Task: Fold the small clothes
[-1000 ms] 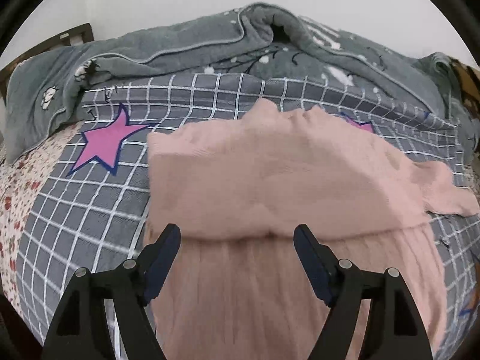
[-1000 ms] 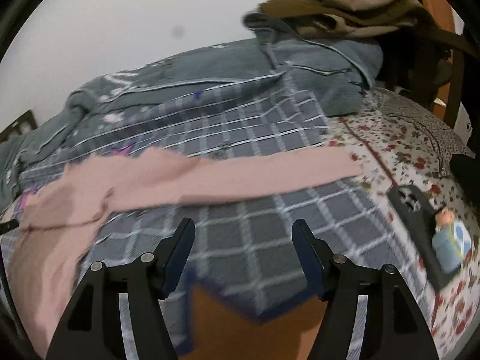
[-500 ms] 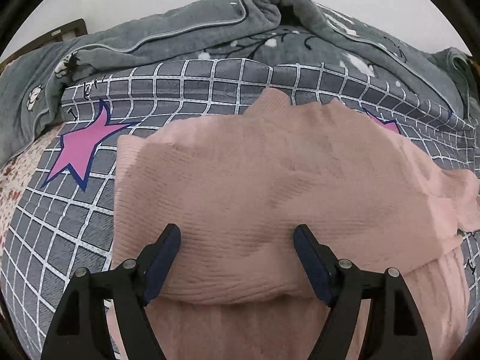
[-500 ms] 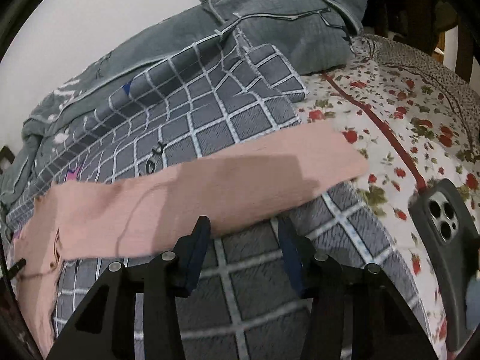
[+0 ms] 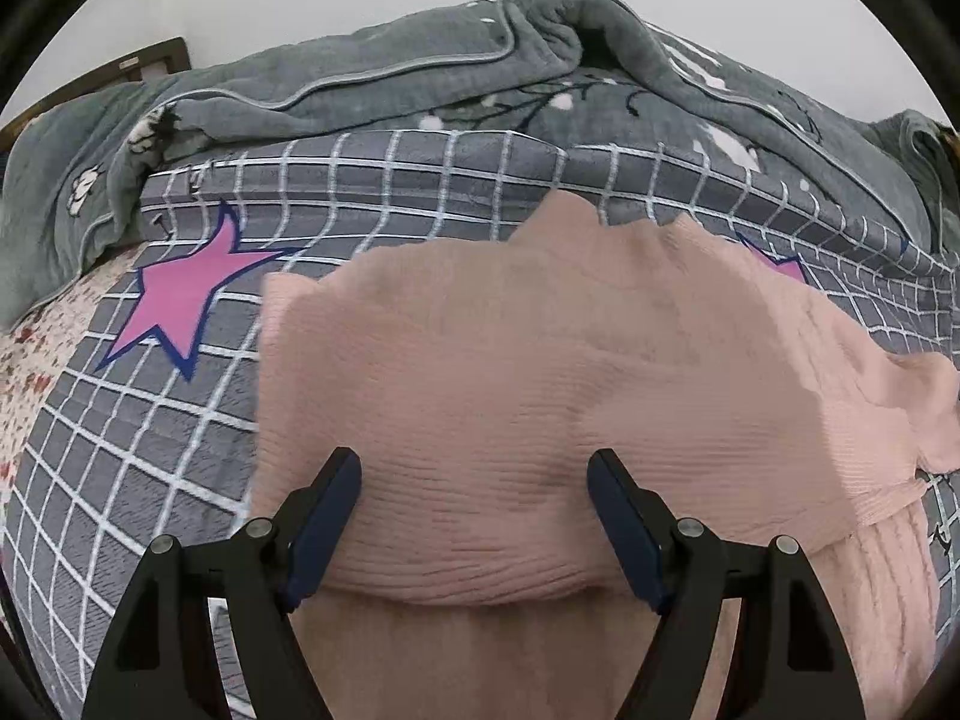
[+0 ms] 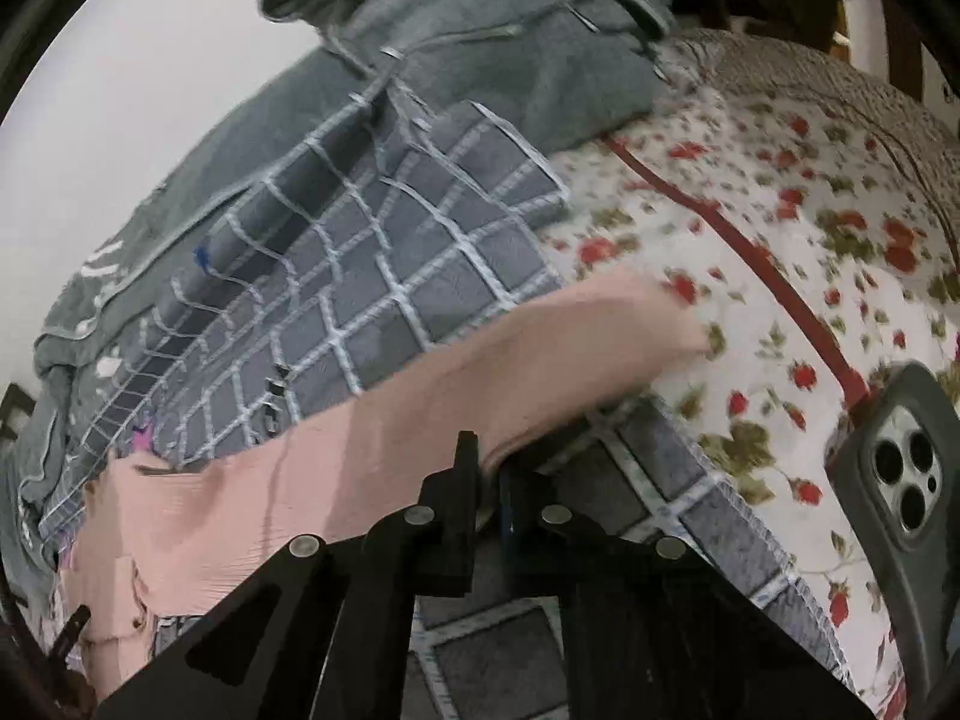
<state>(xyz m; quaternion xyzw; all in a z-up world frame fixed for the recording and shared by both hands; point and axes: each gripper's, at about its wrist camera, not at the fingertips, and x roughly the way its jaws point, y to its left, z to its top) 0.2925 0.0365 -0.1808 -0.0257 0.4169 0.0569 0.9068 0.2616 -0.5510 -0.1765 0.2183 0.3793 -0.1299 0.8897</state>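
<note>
A pink knit sweater [image 5: 540,396] lies on a grey checked blanket [image 5: 150,480], with one part folded over its body. My left gripper [image 5: 474,510] is open and empty, its fingers spread just above the folded part. In the right wrist view one long pink sleeve [image 6: 480,384] stretches out to the right across the blanket. My right gripper [image 6: 489,480] is shut on the lower edge of that sleeve, partway along it.
A rumpled grey quilt [image 5: 420,72] is heaped at the back of the bed. A floral sheet [image 6: 780,240] covers the right side. A phone in a dark case [image 6: 900,468] lies on it at the right. A pink star [image 5: 180,294] marks the blanket.
My right gripper moved down to the sleeve and closed on its edge. My left gripper moved forward over the sweater and stayed open.
</note>
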